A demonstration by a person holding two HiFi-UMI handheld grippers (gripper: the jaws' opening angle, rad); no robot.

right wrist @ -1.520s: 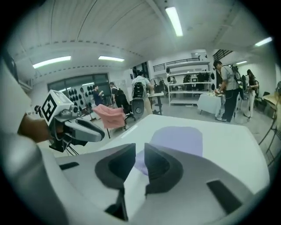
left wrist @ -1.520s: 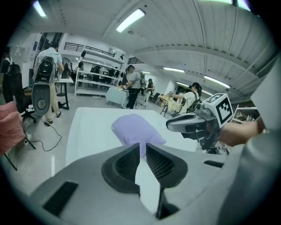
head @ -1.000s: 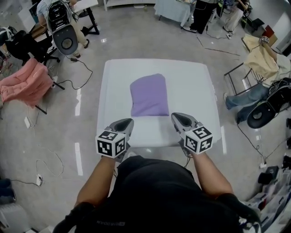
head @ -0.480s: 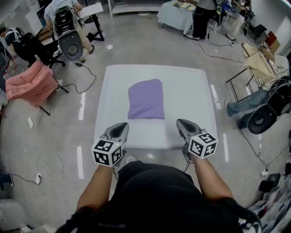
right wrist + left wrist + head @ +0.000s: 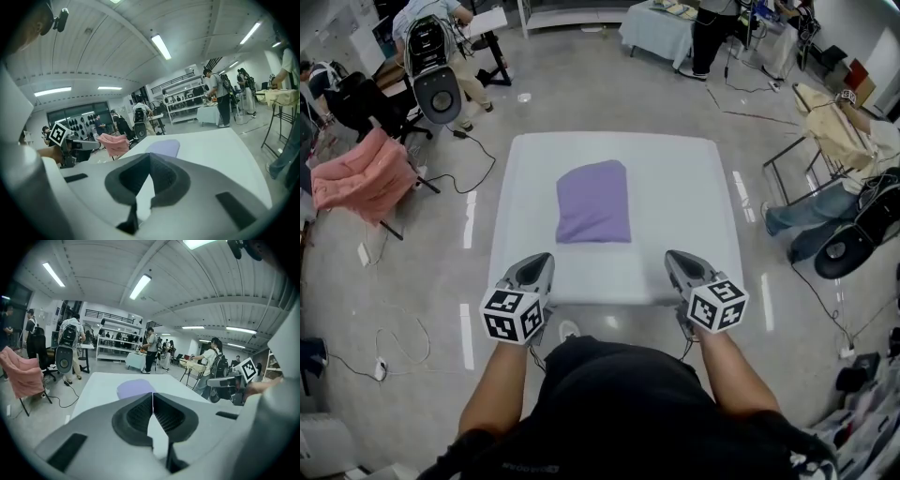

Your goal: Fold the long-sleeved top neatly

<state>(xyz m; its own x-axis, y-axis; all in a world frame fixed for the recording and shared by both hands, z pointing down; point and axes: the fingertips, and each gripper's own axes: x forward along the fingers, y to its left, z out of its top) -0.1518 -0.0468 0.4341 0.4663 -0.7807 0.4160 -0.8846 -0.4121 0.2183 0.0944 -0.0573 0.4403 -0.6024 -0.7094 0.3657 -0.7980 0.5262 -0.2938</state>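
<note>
The purple top [image 5: 593, 202] lies folded in a neat rectangle mid-bench, slightly left of centre, on the white bench [image 5: 684, 187]. The left gripper [image 5: 540, 259] and right gripper [image 5: 677, 258] hover over its near edge, angled slightly down, both clenched and empty, well short of the top. Glossy floor all round; a pink cloth [image 5: 356, 178] is draped at left.

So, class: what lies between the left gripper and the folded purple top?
Nothing but bare white table, as the head view shows; the left gripper is shut and apart from the top.
</note>
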